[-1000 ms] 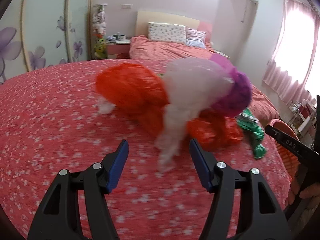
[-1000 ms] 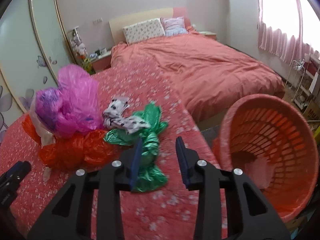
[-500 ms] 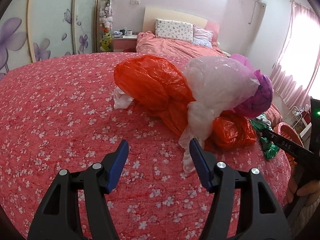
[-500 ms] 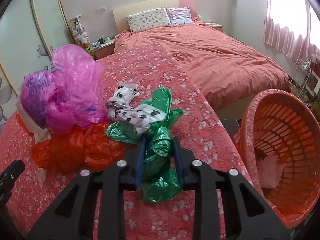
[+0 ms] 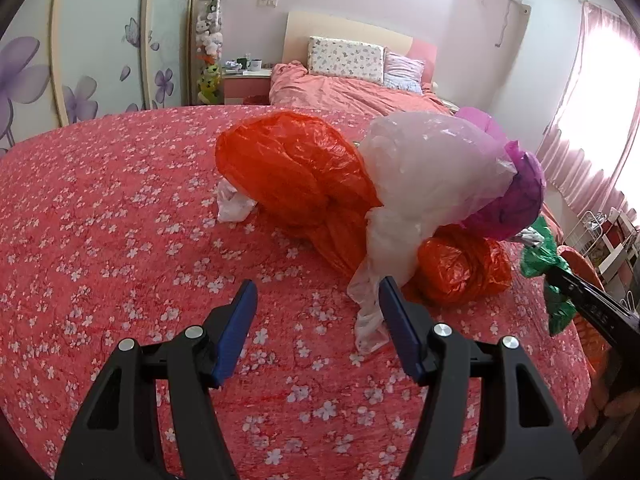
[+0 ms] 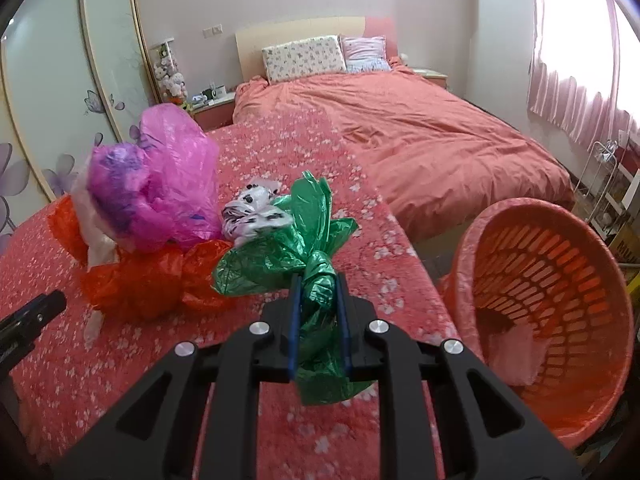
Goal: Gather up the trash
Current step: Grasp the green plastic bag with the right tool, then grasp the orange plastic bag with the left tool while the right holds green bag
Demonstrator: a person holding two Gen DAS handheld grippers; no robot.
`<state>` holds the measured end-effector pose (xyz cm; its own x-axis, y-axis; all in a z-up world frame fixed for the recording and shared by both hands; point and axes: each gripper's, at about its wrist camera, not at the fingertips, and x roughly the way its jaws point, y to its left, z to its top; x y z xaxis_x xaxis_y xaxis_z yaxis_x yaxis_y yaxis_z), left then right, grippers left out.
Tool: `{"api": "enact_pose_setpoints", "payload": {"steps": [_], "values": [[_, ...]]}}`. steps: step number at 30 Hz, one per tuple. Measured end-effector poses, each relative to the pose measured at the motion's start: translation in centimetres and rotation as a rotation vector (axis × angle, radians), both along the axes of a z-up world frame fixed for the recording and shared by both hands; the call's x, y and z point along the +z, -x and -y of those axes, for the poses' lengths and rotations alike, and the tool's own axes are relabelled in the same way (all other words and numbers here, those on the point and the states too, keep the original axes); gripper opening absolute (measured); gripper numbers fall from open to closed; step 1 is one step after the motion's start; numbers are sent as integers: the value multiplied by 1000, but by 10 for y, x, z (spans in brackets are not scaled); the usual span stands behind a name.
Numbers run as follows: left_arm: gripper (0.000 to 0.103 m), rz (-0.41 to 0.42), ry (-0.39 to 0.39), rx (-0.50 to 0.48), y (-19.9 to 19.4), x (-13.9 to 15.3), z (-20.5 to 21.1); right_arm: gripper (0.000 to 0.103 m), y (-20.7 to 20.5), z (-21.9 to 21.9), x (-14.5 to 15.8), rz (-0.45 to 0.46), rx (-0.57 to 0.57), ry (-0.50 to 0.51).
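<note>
A: Where's the green plastic bag [image 6: 280, 256]?
B: On the floral bedspread [image 6: 120, 360], pinched between the right gripper [image 6: 320, 320] pads, beside the orange laundry basket [image 6: 560, 280].
A: Left gripper [image 5: 316, 320]?
B: Spread wide, holding nothing, near the white bag [image 5: 424, 172].

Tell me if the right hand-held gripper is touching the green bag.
Touching. In the right wrist view, the right hand-held gripper has both blue pads pressed against the bunched green bag, with no gap on either side.
</note>
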<state>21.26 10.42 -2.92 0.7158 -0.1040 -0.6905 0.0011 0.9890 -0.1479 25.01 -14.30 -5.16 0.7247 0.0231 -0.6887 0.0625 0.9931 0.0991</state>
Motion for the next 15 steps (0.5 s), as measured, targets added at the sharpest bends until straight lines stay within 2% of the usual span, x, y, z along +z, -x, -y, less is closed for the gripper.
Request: {"api": "enact_pose_setpoints", "payload": {"steps": [10,15], "values": [[63,4,15,7,0,6,-3,17,25,24,16,36,-45,-27],[63,14,25,42,-18,13,-11,17,29,23,15,38,-40,-25]]}}
